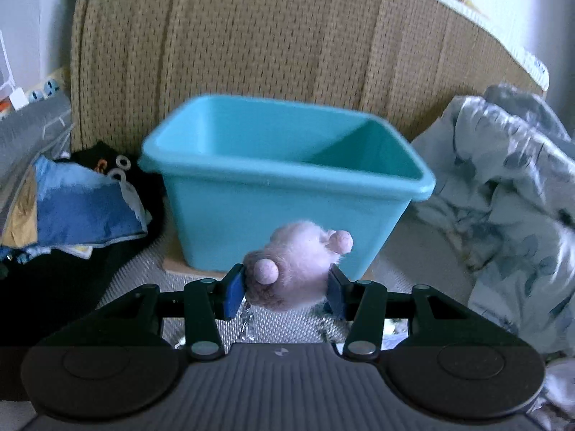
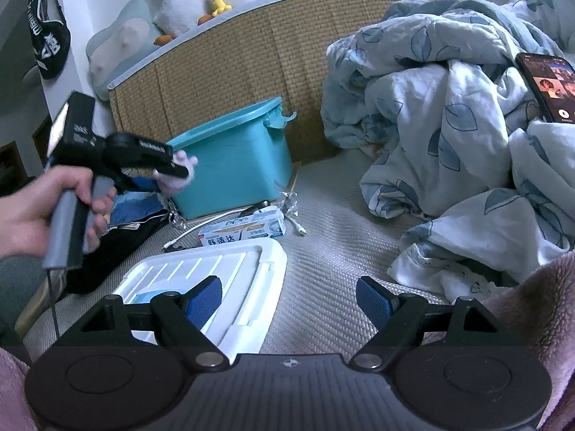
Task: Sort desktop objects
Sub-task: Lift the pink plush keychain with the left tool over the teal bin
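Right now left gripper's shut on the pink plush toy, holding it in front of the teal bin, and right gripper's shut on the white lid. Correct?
Not quite. The right gripper is open and holds nothing; the white lid just lies on the bed below it, as the right wrist view shows. The rest stands: the left gripper is shut on the pink plush toy in front of the teal bin.

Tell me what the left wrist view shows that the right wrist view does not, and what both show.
Only the left wrist view shows the inside of the teal plastic bin and the blue pads clamping the pink furry plush toy. Only the right wrist view shows the white plastic lid, the toothpaste box, the black phone and the open right gripper. Both show bin, toy and floral quilt.
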A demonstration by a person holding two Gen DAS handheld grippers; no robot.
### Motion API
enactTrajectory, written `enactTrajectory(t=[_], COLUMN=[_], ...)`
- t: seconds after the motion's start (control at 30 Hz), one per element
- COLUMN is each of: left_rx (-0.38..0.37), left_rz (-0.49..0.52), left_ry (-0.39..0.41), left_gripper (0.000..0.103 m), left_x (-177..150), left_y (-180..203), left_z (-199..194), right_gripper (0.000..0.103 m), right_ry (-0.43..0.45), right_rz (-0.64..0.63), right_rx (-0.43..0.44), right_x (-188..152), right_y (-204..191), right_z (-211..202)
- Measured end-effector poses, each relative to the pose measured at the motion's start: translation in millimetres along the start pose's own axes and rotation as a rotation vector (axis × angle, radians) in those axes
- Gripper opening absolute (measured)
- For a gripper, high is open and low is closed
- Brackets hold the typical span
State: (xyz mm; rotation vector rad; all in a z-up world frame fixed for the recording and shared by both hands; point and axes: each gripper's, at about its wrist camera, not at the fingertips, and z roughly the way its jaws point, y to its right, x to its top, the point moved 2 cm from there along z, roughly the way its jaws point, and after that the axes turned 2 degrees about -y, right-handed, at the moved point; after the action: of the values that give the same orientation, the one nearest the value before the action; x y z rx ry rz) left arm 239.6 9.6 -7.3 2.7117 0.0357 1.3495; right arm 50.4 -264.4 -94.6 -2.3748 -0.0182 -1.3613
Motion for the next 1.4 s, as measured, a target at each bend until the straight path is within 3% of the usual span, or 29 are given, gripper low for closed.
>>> enactTrajectory(t=[0.5, 1.1, 1.4], left_rx=[-0.029, 0.013, 0.029], left_rz=[0.000, -0.029, -0.028], left_ry=[0.115, 0.079, 0.014], left_gripper=[0.051, 0.051, 0.051], left_x=[73.1, 128.0, 140.5], left_y=[9.5, 9.1, 4.6], left_z=[-42.0, 5.7, 41.2], right_gripper=[0.086, 0.086, 0.086], right_ry=[0.007, -0.005, -0.008], right_rz=[-0.010, 0.011, 0.025], right_rx=[0.000, 0.010, 0.019], right_x=[0.5, -0.3, -0.3], right_y=[-3.0, 0.0, 2.2], right_z=[-3.3, -1.1, -0.3])
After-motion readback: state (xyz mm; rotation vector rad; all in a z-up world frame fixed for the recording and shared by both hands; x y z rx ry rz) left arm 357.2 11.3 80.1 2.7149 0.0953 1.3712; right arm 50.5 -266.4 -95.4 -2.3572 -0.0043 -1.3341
